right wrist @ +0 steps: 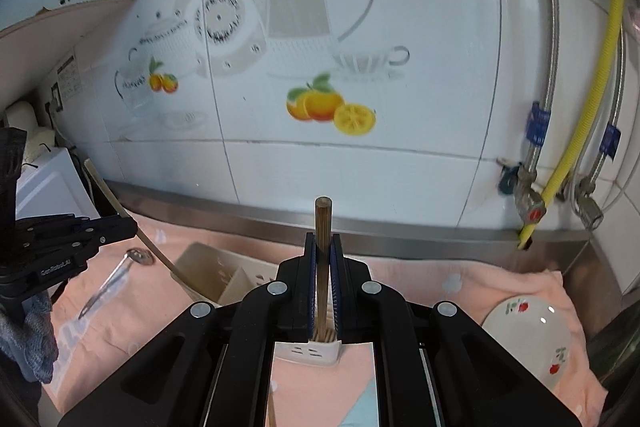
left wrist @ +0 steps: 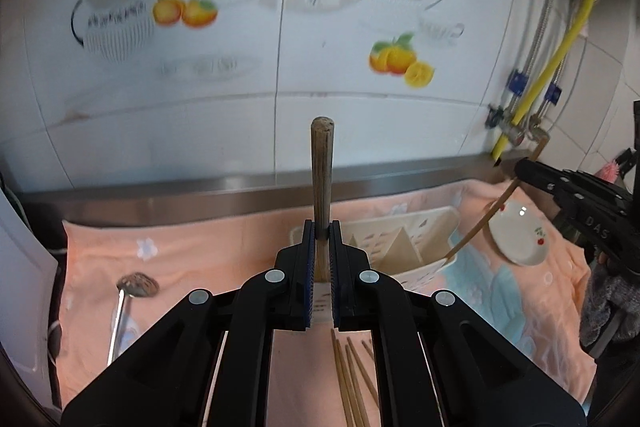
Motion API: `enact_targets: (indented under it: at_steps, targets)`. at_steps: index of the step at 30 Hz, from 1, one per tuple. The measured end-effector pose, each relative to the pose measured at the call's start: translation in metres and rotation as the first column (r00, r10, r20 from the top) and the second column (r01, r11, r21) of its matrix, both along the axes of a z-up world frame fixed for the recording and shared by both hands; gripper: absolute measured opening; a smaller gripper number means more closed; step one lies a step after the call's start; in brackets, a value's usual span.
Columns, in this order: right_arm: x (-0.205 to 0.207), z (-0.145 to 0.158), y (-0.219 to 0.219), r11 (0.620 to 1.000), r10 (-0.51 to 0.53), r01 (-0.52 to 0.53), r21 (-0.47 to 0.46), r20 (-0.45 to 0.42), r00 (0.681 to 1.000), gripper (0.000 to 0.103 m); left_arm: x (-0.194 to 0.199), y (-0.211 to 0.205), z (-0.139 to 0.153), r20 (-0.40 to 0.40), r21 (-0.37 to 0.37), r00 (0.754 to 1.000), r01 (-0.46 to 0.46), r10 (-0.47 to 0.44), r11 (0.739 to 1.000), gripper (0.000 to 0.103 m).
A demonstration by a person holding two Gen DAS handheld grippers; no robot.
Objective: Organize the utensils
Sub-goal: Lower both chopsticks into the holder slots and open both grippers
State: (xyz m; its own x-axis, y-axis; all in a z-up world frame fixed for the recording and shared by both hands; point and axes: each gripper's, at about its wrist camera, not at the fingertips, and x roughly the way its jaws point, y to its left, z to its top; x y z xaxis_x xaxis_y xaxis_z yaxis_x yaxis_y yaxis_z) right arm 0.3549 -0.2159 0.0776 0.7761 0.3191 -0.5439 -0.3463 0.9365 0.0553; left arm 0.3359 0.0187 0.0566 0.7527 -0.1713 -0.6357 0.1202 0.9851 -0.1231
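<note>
Two grippers, each clamped on one chopstick: left gripper and right gripper angle theirs toward the cream holder for sorting.

loose chopsticks cut off (bottom edge), wall decals blurred

Raised letters reading "DAS" stand on the black body of the right tool, seen at the right edge of the left wrist view. In the right wrist view, small white lettering that looks like "GenRobot.AI" runs along the black body of the left tool at the left edge. Far to the left, a small printed label is stuck on the wall; its lines are too small and blurred to read. Nothing else carries readable text.
</note>
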Motion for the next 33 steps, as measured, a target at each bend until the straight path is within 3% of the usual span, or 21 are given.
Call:
enact_targets:
  at_steps: [5, 12, 14, 15, 17, 22, 25, 29, 33]
  targets:
    - [0.004, -0.011, -0.007, 1.0, -0.012, 0.012, 0.002, -0.021, 1.0, 0.007, 0.007, 0.004, -0.017, -0.04, -0.007, 0.999, -0.003, 0.003, 1.0, 0.006]
    - [0.004, -0.013, -0.013, 1.0, -0.025, 0.025, 0.015, -0.024, 0.999, 0.011, 0.007, 0.006, -0.018, -0.045, -0.002, 0.999, -0.007, 0.007, 1.0, 0.007]
    - [0.001, -0.01, -0.016, 0.999, -0.031, 0.031, 0.019, -0.014, 0.999, 0.025, 0.005, 0.006, -0.016, -0.041, -0.003, 0.999, -0.009, 0.009, 1.0, 0.016]
    - [-0.001, -0.007, -0.018, 0.999, -0.037, 0.037, 0.021, -0.003, 0.999, 0.027, 0.004, 0.007, -0.014, -0.036, -0.006, 0.999, -0.012, 0.011, 1.0, 0.026]
    - [-0.006, -0.002, -0.02, 0.999, -0.039, 0.039, 0.023, 0.012, 0.999, 0.031, 0.0, 0.007, -0.009, -0.016, -0.005, 1.0, -0.013, 0.013, 1.0, 0.033]
    - [-0.031, 0.013, -0.027, 0.999, -0.053, 0.052, 0.017, 0.073, 0.996, 0.048, -0.019, 0.008, 0.006, 0.019, -0.011, 1.0, -0.011, 0.012, 1.0, 0.039]
    - [-0.05, 0.017, -0.031, 0.999, -0.047, 0.045, 0.021, 0.095, 0.994, 0.06, -0.036, 0.008, 0.014, 0.045, -0.016, 0.999, -0.013, 0.014, 1.0, 0.048]
    - [-0.078, 0.016, -0.032, 1.0, -0.025, 0.023, 0.017, 0.107, 0.994, 0.071, -0.062, 0.011, 0.015, 0.058, -0.025, 0.998, -0.016, 0.017, 1.0, 0.06]
    - [-0.11, 0.005, -0.032, 1.0, -0.011, 0.011, -0.002, 0.117, 0.993, 0.077, -0.088, 0.018, 0.007, 0.058, -0.052, 0.998, -0.022, 0.025, 0.998, 0.063]
